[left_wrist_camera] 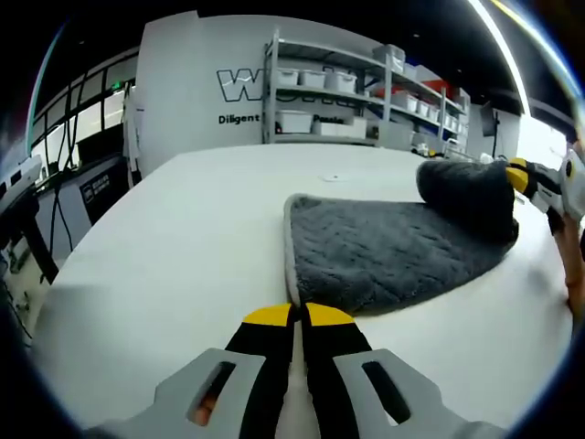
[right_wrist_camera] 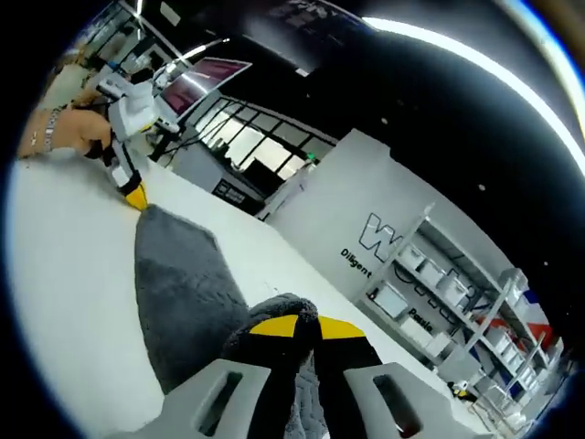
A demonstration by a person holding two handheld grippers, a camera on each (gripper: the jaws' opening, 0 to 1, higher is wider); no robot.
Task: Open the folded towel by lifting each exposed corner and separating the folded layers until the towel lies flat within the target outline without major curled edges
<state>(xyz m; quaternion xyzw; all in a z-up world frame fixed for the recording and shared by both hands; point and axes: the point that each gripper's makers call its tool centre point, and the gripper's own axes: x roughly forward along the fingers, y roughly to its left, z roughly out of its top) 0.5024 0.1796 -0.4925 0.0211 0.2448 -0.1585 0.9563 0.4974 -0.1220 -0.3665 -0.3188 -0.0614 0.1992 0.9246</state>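
Note:
A dark grey plush towel [left_wrist_camera: 384, 251] lies on the white table [left_wrist_camera: 183, 247], its far right part lifted into a rolled hump [left_wrist_camera: 471, 187]. My left gripper [left_wrist_camera: 298, 315] is shut on the towel's near corner at the pale hem. My right gripper [right_wrist_camera: 306, 326] is shut on the raised fold of the towel [right_wrist_camera: 183, 283], holding it above the table. In the left gripper view the right gripper [left_wrist_camera: 530, 178] shows at the hump's far side. The right gripper view has the left gripper [right_wrist_camera: 132, 192] pinning the far corner, held by a hand [right_wrist_camera: 69, 133].
Metal shelves [left_wrist_camera: 338, 91] with white bins stand behind the table beside a white wall with lettering [left_wrist_camera: 242, 87]. Desks and cables [left_wrist_camera: 55, 201] line the left side. The table's white surface [right_wrist_camera: 55, 274] spreads wide around the towel.

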